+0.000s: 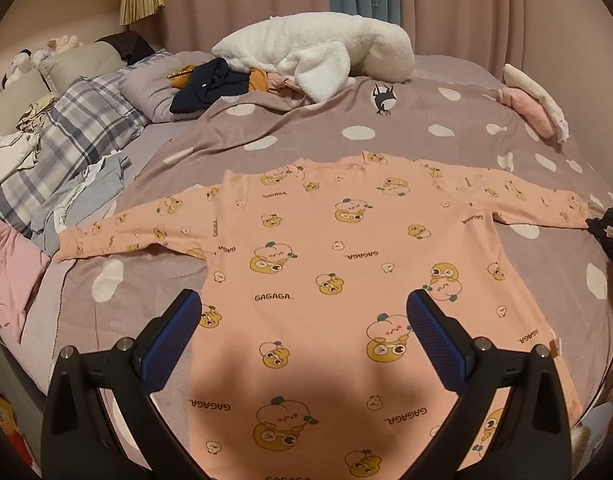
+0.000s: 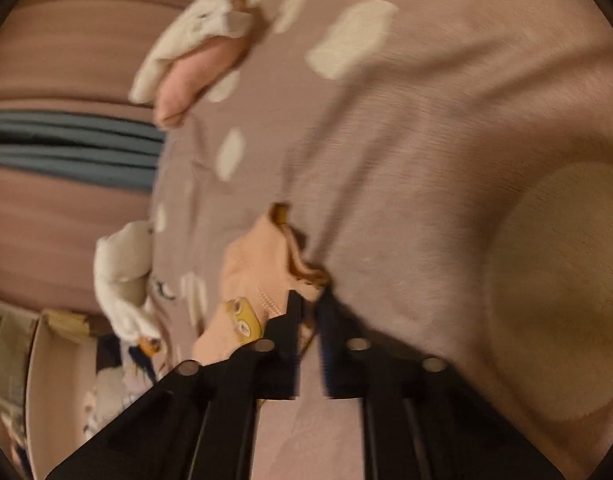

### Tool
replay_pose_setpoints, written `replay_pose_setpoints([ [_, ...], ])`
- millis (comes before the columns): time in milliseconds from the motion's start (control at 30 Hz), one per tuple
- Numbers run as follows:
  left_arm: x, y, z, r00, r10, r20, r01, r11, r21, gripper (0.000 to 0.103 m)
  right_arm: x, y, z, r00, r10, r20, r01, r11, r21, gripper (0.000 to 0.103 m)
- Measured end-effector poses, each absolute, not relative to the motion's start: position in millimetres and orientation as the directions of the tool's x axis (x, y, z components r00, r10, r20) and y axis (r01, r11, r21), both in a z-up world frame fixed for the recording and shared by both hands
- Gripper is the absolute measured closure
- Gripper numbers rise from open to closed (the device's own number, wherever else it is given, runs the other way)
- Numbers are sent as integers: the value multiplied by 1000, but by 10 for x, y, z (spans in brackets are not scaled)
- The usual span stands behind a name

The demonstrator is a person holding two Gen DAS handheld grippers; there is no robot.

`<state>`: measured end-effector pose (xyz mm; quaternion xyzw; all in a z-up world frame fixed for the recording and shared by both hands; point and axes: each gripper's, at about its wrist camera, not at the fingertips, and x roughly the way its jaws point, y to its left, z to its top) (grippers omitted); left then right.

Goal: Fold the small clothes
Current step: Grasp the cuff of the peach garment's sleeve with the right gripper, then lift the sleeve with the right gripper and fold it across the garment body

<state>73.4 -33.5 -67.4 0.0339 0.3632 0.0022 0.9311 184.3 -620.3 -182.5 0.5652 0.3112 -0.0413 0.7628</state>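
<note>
A small peach long-sleeved shirt (image 1: 326, 264) with yellow cartoon prints lies flat on the spotted mauve bedspread (image 1: 266, 120), both sleeves spread out. My left gripper (image 1: 304, 304) is open and empty, hovering above the shirt's lower body. My right gripper (image 2: 310, 300) is shut on the cuff of the shirt's right sleeve (image 2: 262, 268); it also shows at the far right edge of the left wrist view (image 1: 608, 228). The right wrist view is blurred.
A white fluffy garment (image 1: 318, 52) and dark clothes (image 1: 206, 84) lie at the back of the bed. A plaid pillow (image 1: 78, 128), grey and pink clothes (image 1: 10, 276) lie left. Folded pink and white items (image 1: 538, 108) sit at the right edge. Curtains hang behind.
</note>
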Motion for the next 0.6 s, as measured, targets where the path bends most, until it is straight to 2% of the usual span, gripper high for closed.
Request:
replay_pose_setpoints([
  [200, 686, -268, -638, 746, 57, -664, -10, 997, 75, 1, 1826, -6157, -1636, 833, 248, -495, 387, 379, 841, 95],
  [400, 597, -158, -556, 756, 32, -654, -24, 999, 21, 1, 1856, -5925, -1084, 869, 281, -407, 254, 452, 855, 95],
  [600, 456, 11, -439, 777, 33, -629, -50, 999, -9, 1, 1948, -5522, -708, 857, 334, -392, 191, 501, 844, 95],
])
